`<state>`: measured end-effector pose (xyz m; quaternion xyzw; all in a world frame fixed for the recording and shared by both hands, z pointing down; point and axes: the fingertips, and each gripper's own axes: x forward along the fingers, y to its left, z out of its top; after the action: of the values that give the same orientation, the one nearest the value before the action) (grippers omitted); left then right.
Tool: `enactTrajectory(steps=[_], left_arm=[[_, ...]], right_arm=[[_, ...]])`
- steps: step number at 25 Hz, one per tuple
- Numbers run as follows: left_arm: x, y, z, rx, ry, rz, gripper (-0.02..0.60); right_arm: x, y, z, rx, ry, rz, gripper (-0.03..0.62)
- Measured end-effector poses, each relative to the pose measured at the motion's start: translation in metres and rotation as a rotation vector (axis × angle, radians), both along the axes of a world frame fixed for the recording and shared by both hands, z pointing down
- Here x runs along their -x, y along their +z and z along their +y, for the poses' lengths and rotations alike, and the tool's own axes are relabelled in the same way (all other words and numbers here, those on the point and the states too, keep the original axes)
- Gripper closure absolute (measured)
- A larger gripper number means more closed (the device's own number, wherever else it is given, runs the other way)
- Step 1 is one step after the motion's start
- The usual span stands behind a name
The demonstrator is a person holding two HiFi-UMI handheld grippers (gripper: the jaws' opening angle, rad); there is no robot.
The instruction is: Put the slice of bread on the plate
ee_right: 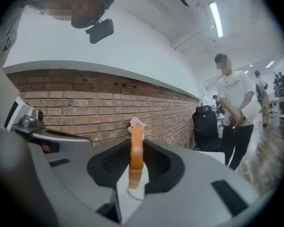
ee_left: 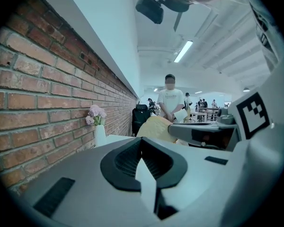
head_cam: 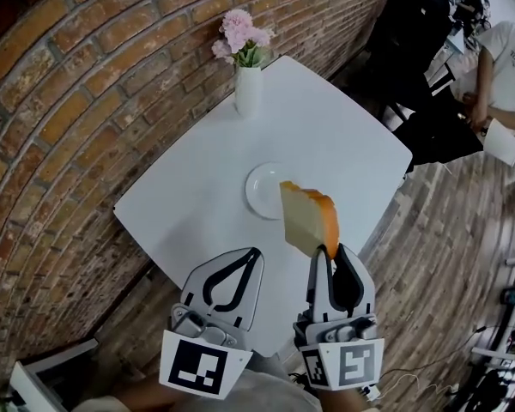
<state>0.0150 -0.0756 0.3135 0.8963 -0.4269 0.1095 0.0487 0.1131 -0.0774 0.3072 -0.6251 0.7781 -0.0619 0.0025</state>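
Observation:
A slice of bread [head_cam: 309,220] with an orange crust stands on edge in my right gripper [head_cam: 326,252], whose jaws are shut on its lower end. It hangs over the white table [head_cam: 343,144], and in the head view it overlaps the near right rim of the small white plate [head_cam: 259,189]. In the right gripper view the bread [ee_right: 137,150] rises edge-on between the jaws of that gripper [ee_right: 134,174]. My left gripper [head_cam: 256,252] is beside it on the left, shut and holding nothing. The left gripper view shows the bread [ee_left: 155,126] to the right of its own closed jaws.
A white vase [head_cam: 248,89] with pink flowers [head_cam: 240,33] stands at the table's far corner by the brick wall [head_cam: 60,118]. A black chair [head_cam: 412,33] and a standing person [ee_right: 234,108] are beyond the table. Wooden floor [head_cam: 446,256] lies to the right.

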Motion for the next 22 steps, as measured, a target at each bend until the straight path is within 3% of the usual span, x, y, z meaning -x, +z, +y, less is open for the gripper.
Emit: enactTrajectory(steps=[22], left_arm=[[-0.006, 0.017, -0.043, 0.052, 0.001, -0.001, 0.572]], right_arm=[[0.006, 0.04, -0.062, 0.1, -0.042, -0.128, 0.51]])
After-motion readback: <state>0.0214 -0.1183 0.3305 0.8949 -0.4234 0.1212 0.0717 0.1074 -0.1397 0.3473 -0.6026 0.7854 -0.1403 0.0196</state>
